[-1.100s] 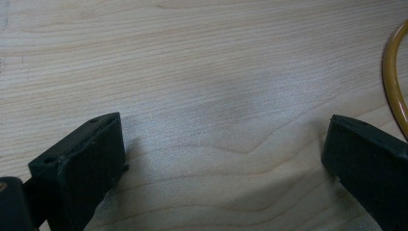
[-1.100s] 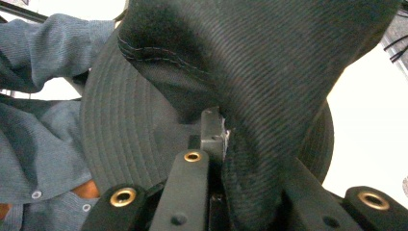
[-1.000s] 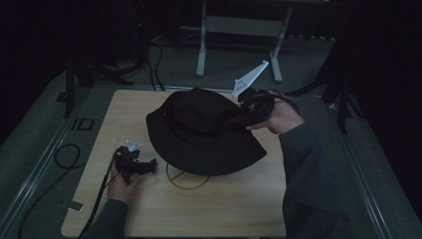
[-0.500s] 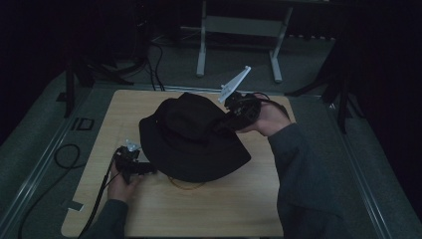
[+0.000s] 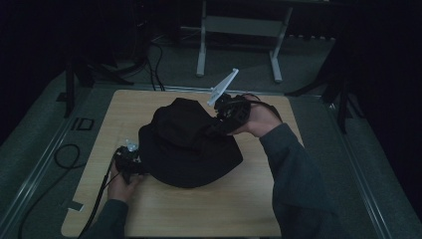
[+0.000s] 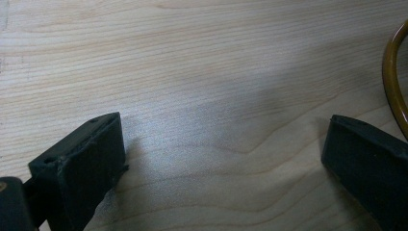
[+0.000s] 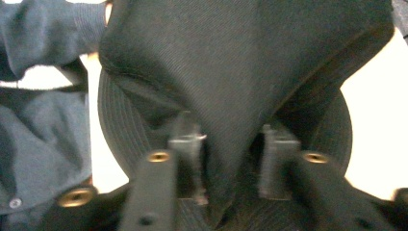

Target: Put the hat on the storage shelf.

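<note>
Hat (image 5: pixel 186 144), black and wide-brimmed, lies in the middle of the high view on a light wooden bench (image 5: pixel 259 209). At centre right, the right gripper (image 5: pixel 219 127) pinches the hat's crown, held by the person's right hand (image 5: pixel 259 119), with a grey plate sticking up from it. At lower left, the left gripper (image 5: pixel 130 162) sits low over the bench at the hat's brim, held by the left hand (image 5: pixel 122 181).

Left gripper view: two black jaws stand wide apart at the bottom corners, holding nothing, with bare wood grain between them. A brown cord (image 6: pixel 392 82) curves along the right edge.

Right gripper view: the jaws at bottom centre are closed on a raised fold of the hat's black cloth (image 7: pixel 240 72). The brim spreads behind, and a grey sleeve (image 7: pixel 43 120) fills the left side.
</note>
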`<state>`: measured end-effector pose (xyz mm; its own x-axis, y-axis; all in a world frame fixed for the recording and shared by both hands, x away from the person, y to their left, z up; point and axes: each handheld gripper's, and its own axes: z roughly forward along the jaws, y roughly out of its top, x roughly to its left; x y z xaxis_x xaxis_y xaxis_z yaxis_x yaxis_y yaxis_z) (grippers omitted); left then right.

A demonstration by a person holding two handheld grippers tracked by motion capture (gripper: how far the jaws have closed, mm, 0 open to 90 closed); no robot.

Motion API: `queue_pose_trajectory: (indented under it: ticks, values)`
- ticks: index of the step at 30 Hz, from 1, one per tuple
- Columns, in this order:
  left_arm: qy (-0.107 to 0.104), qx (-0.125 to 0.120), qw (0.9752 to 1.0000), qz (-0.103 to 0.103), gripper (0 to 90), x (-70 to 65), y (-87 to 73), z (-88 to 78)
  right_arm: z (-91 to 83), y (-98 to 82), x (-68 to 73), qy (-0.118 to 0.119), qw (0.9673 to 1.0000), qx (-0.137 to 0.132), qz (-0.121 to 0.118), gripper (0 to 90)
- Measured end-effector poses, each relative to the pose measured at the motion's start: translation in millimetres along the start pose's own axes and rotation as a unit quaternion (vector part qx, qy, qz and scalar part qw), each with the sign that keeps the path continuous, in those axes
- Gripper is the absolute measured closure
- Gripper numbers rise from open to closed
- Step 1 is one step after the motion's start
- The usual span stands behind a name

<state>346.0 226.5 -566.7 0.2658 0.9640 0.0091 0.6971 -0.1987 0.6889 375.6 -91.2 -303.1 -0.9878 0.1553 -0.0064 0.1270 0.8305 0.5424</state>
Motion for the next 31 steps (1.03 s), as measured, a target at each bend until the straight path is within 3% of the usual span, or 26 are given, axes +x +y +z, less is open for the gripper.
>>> queue_pose_trajectory:
  ticks: [4,9,21,31]
  values:
    - [0.000,0.000,1.0000,0.000,1.5,0.0,0.0,0.0,1.9,-0.7,-0.7,-0.022,0.9996,0.011,0.013,46.3]
    - [0.000,0.000,1.0000,0.000,1.6,0.0,0.0,0.0,-5.0,-4.6,-1.7,-0.058,0.9975,0.003,0.039,30.7]
    - [0.000,0.000,1.0000,0.000,1.5,-0.1,0.0,0.1,-13.0,-28.1,-6.9,-0.066,0.9949,0.001,0.076,25.5]
    - [0.000,0.000,1.0000,-0.001,1.5,-0.1,0.0,0.0,-25.4,-46.2,0.4,-0.078,0.9935,-0.028,0.079,25.2]
